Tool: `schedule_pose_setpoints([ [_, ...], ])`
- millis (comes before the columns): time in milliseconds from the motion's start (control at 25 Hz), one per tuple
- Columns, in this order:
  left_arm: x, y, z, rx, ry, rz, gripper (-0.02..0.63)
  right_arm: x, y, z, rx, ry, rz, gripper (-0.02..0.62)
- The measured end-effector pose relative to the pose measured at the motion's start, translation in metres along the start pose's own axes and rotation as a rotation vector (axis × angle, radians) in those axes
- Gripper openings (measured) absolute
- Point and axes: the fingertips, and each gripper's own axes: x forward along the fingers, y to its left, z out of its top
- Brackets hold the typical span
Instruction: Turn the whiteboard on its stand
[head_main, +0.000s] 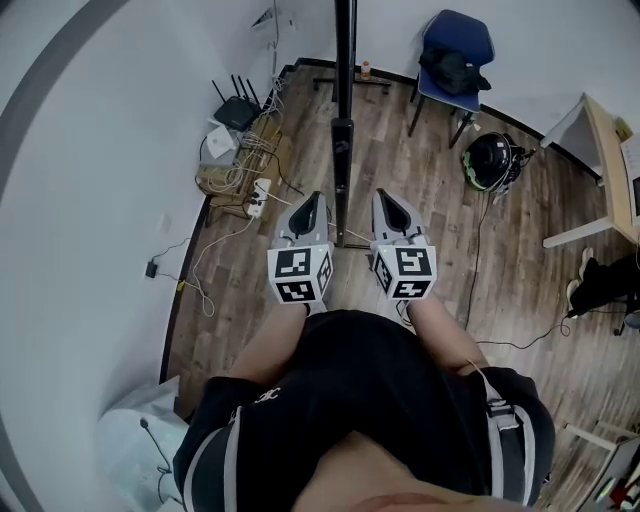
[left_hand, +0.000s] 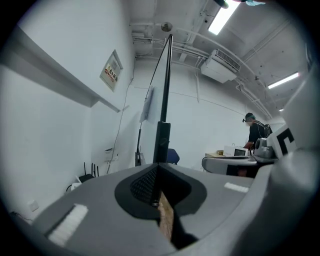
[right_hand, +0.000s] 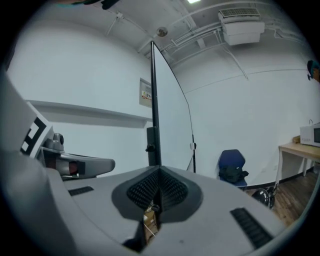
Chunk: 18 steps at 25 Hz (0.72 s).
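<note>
The whiteboard (head_main: 343, 60) stands edge-on at 12 o'clock from the person, a thin black line running up the head view, with its stand's black post (head_main: 342, 160) lower down. The left gripper (head_main: 313, 199) sits just at 9 o'clock of that post and the right gripper (head_main: 388, 197) just at 3 o'clock, so the post lies between them (whether either one touches it cannot be told).

In the left gripper view the left gripper (left_hand: 156, 172) has its jaws pressed together with nothing clamped; the whiteboard (left_hand: 164, 80) rises at 12 o'clock beyond the tips, above the post (left_hand: 161, 142). The right gripper (left_hand: 235, 162) shows at 3 o'clock, and a person (left_hand: 255, 132) stands far back by the wall.

In the right gripper view the right gripper (right_hand: 159, 172) is likewise closed on nothing. The whiteboard (right_hand: 170, 115) shows its white face at 12 o'clock, the post (right_hand: 152, 145) under its near edge, and the left gripper (right_hand: 75, 165) at 9 o'clock.

On the wooden floor (head_main: 420, 210), a router (head_main: 235, 110) lies at 11 o'clock, a blue chair (head_main: 455, 50) at 1 o'clock, a helmet (head_main: 490, 160) at 2 o'clock and a table (head_main: 610, 170) at 3 o'clock.
</note>
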Motion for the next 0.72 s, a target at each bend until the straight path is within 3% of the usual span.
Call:
schedule_pose_setpoints([
  [440,0.023,0.064,-0.002,-0.025,0.034,-0.126,0.009,0.047,0.039,-0.006,-0.017,0.013,-0.125,0.003],
  [560,0.03,0.068,-0.003,-0.031,0.037,-0.123,0.009,0.054,0.041,-0.008,-0.026,0.009,-0.098,0.003],
  [640,0.032,0.066,-0.002,-0.032,0.042,-0.116,0.009,0.064,0.042,-0.005,-0.024,0.008,-0.057,0.12],
  [720,0.032,0.062,-0.001,-0.026,0.048,-0.116,0.009,0.072,0.04,0.001,-0.022,0.007,-0.048,0.167],
])
